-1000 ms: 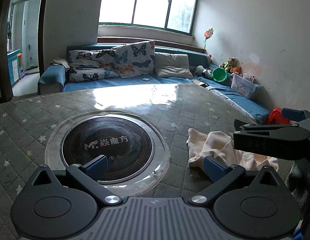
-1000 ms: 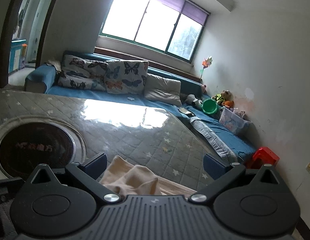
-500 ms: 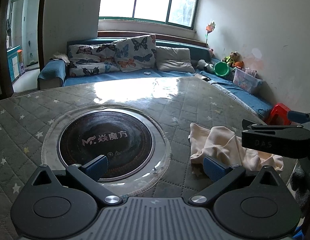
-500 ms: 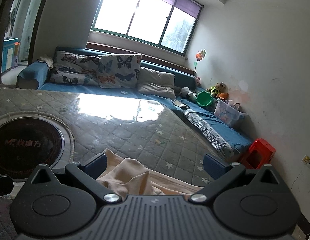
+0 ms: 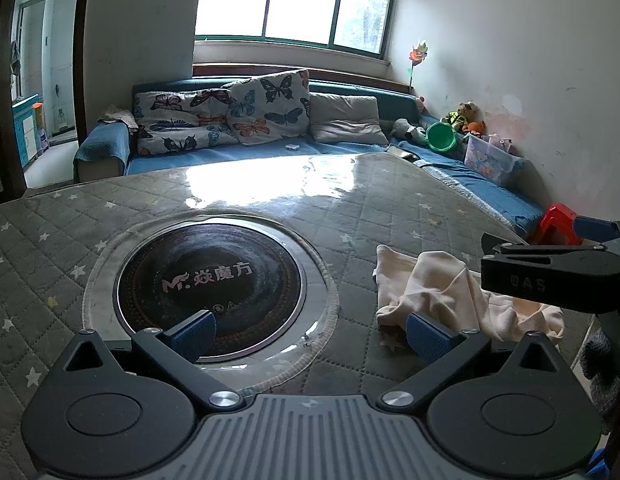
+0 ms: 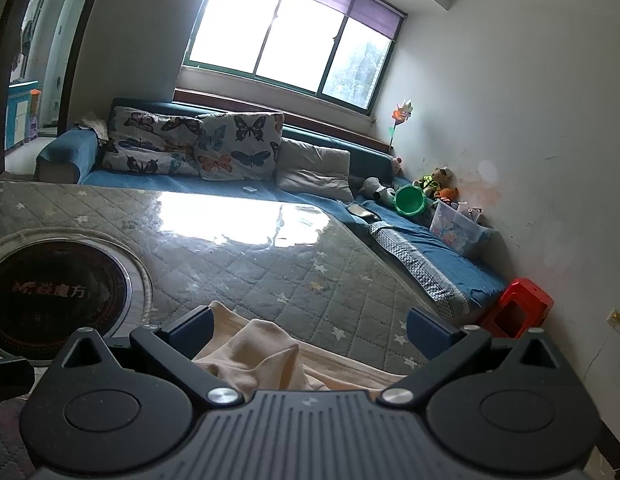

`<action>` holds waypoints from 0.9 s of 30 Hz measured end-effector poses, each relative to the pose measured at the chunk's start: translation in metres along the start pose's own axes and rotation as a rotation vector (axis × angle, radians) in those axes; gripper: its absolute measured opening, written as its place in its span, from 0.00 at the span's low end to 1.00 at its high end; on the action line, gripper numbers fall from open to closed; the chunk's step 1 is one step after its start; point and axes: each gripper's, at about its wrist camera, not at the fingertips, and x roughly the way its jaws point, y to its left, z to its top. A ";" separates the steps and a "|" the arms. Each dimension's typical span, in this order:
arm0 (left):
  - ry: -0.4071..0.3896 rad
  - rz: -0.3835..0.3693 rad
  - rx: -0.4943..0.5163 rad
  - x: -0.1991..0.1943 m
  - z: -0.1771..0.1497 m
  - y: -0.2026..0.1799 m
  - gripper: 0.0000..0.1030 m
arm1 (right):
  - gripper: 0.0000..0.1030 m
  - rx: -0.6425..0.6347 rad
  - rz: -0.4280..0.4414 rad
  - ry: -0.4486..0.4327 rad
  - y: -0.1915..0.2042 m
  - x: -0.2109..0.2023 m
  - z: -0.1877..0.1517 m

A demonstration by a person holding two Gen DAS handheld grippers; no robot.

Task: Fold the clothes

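Change since earlier: both cameras tipped down a little toward the table; the cream garment (image 5: pixel 446 292) lay crumpled as before.
Left wrist view: left gripper (image 5: pixel 310 330) hovered with jaws wide apart, empty, over the round cooktop (image 5: pixel 209 276); garment near the quilted table cover's (image 5: pixel 390 208) right edge, nothing folded yet.
Right wrist view: right gripper (image 6: pixel 307 326) also spread apart, empty, just above the garment (image 6: pixel 265 350).
Room: blue sofa (image 6: pixel 269 194), butterfly cushions (image 6: pixel 237 146), red stool (image 6: pixel 518 308).
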 end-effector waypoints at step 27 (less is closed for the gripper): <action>0.011 0.107 0.041 -0.001 -0.013 0.014 1.00 | 1.00 -0.088 0.285 0.088 0.012 0.007 -0.042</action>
